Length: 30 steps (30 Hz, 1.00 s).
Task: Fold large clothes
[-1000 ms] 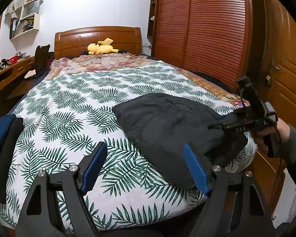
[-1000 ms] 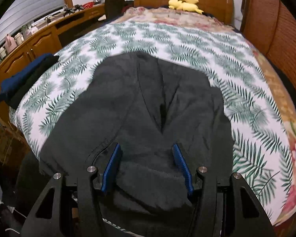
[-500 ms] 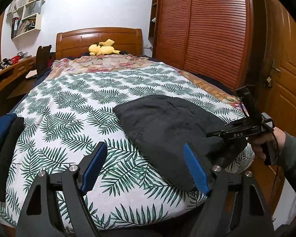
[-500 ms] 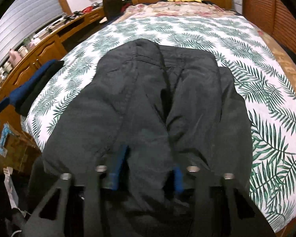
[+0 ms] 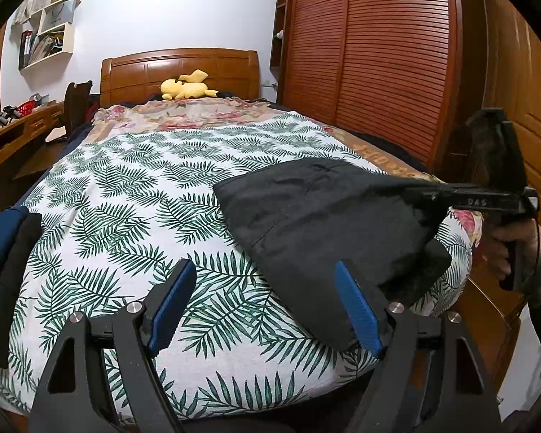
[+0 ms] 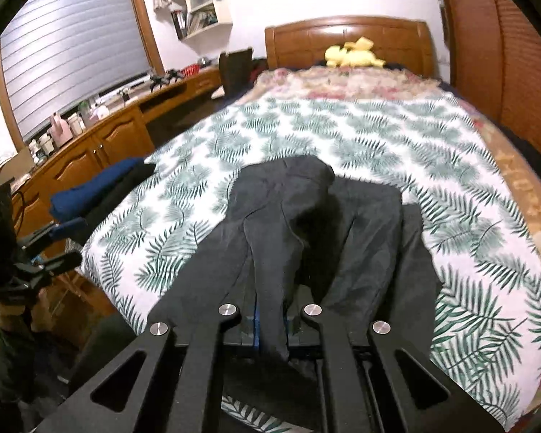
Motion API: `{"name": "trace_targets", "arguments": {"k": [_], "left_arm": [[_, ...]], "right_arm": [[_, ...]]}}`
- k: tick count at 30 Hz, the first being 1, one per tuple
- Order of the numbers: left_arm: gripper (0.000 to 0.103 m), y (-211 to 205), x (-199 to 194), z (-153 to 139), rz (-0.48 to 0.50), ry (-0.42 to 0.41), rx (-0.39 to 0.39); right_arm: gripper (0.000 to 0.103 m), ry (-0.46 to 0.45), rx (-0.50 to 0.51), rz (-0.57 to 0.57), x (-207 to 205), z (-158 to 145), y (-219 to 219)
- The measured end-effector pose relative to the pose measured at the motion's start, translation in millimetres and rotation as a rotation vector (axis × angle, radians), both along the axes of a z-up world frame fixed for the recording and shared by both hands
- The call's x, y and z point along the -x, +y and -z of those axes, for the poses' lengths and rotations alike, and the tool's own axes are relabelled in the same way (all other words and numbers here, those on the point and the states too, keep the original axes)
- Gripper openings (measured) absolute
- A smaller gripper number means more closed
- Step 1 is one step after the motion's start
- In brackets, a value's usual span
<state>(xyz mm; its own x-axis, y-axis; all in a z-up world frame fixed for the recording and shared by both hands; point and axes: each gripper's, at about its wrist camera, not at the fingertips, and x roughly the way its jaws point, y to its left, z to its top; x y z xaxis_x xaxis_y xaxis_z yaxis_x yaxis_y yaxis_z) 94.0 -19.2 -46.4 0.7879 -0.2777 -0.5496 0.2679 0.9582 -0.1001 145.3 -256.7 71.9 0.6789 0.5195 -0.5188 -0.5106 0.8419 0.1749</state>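
A dark grey garment [image 5: 317, 216] lies on the leaf-print bedspread [image 5: 133, 198] near the bed's foot, right of centre. My right gripper [image 6: 272, 328] is shut on the garment's near edge [image 6: 270, 288] and lifts it, so the cloth rises in a ridge. It also shows in the left wrist view [image 5: 436, 195], pinching the cloth above the bed's right corner. My left gripper [image 5: 267, 306] is open and empty, over the bed's foot just left of the garment.
A folded blue and black pile [image 5: 3, 252] lies at the bed's left edge. A yellow plush toy [image 5: 187, 88] sits by the headboard. A wooden desk [image 6: 101, 137] runs along the left, a louvred wardrobe [image 5: 371, 54] along the right.
My right gripper has closed on the garment's near edge and raised it off the bed. My left gripper has stayed open in place.
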Motion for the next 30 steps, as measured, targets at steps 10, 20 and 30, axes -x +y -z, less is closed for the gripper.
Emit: {"name": "trace_targets", "arguments": {"k": [10,20,30], "left_arm": [[0.080,-5.8,-0.5,0.6,0.015,0.002,-0.002],[0.080,-10.1,0.2,3.3,0.031,0.007,0.000],[0.080,-13.3,2.0,5.3,0.039,0.007,0.008]], "right_arm": [[0.007,-0.049,-0.029,0.153,47.5,7.3,-55.8],[0.008,0.150,0.063,0.306,56.1,88.6,-88.7],[0.055,0.055,0.151,0.364,61.7,54.7,-70.0]]}}
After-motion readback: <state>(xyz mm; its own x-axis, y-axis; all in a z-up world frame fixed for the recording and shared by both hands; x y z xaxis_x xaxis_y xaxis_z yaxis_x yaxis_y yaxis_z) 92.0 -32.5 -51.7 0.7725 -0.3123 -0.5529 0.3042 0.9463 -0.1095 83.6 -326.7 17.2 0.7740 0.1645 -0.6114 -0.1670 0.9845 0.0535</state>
